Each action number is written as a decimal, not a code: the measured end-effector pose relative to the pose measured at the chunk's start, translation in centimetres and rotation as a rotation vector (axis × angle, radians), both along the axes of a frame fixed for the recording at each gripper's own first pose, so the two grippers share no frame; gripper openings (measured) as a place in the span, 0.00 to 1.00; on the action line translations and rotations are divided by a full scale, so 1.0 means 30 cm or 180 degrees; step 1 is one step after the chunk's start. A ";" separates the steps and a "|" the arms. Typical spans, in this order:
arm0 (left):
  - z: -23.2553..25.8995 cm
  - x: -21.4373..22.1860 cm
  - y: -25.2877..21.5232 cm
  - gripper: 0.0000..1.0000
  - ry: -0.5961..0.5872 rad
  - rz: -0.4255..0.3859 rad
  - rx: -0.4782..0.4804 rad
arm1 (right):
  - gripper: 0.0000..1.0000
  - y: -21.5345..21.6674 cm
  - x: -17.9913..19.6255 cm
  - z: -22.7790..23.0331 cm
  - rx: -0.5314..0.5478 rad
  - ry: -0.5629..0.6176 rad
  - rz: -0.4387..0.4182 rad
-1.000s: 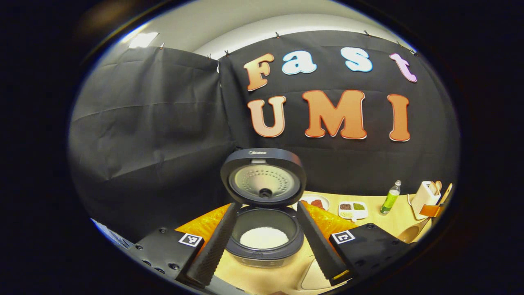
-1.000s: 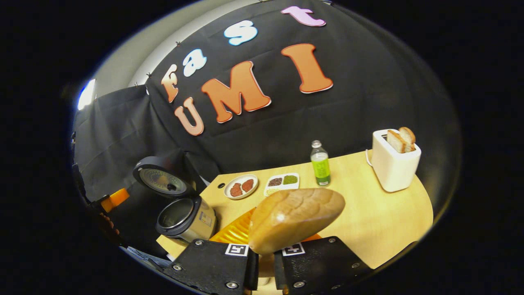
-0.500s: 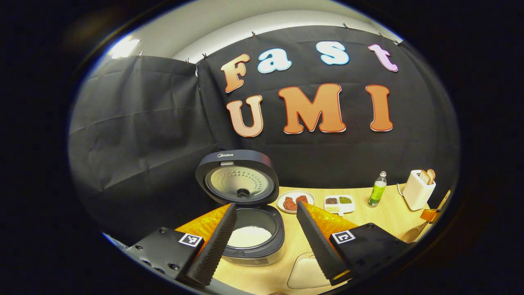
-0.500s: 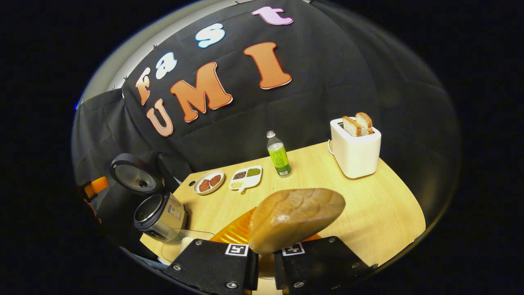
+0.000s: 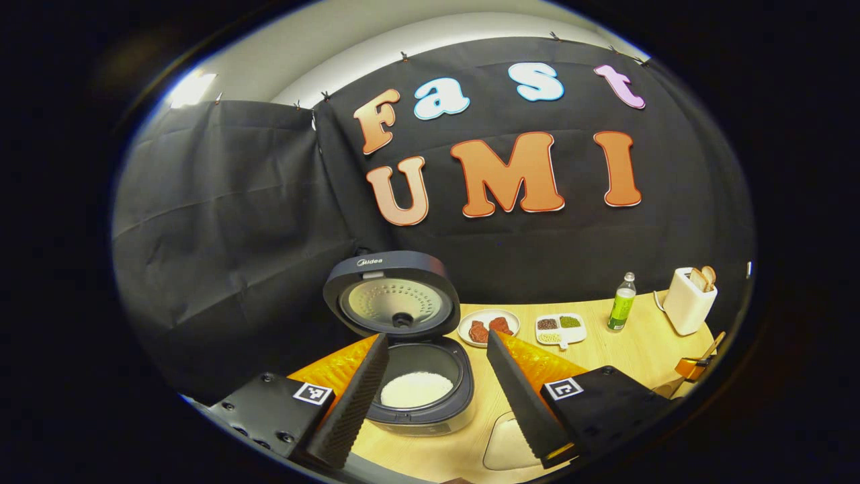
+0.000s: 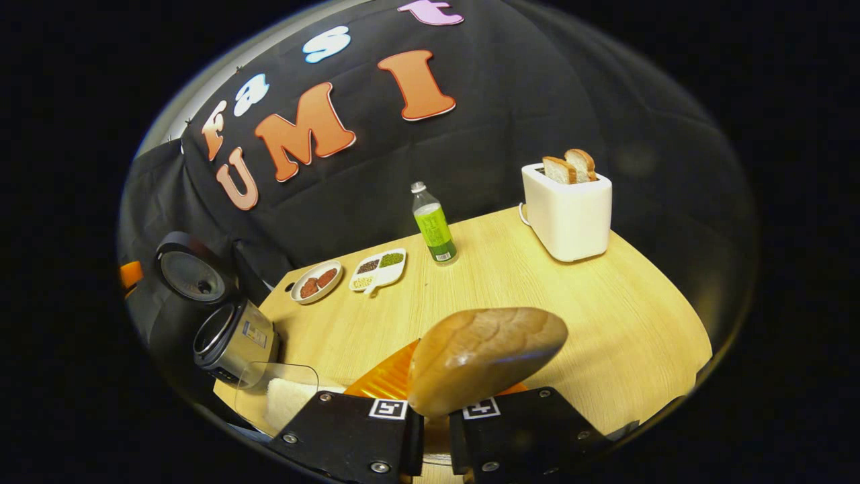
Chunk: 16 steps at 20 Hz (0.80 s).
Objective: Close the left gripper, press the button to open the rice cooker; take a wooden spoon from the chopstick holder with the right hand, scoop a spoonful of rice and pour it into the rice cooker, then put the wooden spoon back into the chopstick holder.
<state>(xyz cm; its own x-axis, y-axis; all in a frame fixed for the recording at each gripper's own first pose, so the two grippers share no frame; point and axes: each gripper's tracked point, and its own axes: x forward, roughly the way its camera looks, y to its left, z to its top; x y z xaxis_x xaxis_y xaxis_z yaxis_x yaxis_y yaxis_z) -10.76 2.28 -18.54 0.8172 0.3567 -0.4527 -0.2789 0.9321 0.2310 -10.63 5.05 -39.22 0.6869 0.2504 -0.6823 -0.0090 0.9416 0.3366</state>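
Black cloth (image 5: 228,222) hangs wrinkled around my booth, clipped along its top edge. Above it I see a pale wall or ceiling (image 5: 376,33) and a bright light (image 5: 188,89) at the far left. Below me a light wooden table (image 6: 537,316) with a rounded edge runs to the cloth on the far side.

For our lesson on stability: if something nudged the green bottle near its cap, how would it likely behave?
The bottle stands tall and narrow on a small base, so it would probably tip rather than slide. Being round, it would likely roll across the table afterwards.
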 end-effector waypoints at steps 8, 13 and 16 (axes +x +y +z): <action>-0.022 0.126 -0.018 1.00 0.0019 -0.0257 -0.0085 | 0.11 -0.010 -0.047 -0.079 -0.0061 0.0251 -0.0181; 0.013 0.232 0.035 1.00 -0.0127 -0.0351 -0.0088 | 0.13 -0.036 -0.075 -0.083 -0.0124 0.0363 -0.0326; 0.061 0.298 0.118 0.99 -0.0285 -0.0302 -0.0046 | 0.13 -0.025 -0.084 -0.058 0.0013 0.0479 -0.0360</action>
<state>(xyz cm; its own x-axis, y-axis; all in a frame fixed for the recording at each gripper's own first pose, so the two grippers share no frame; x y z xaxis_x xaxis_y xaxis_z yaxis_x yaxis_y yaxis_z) -1.82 5.80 -16.72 0.8843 0.2698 -0.3810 -0.2081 0.9583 0.1956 -13.14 4.31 -40.96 0.6012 0.1804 -0.7785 0.1475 0.9324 0.3300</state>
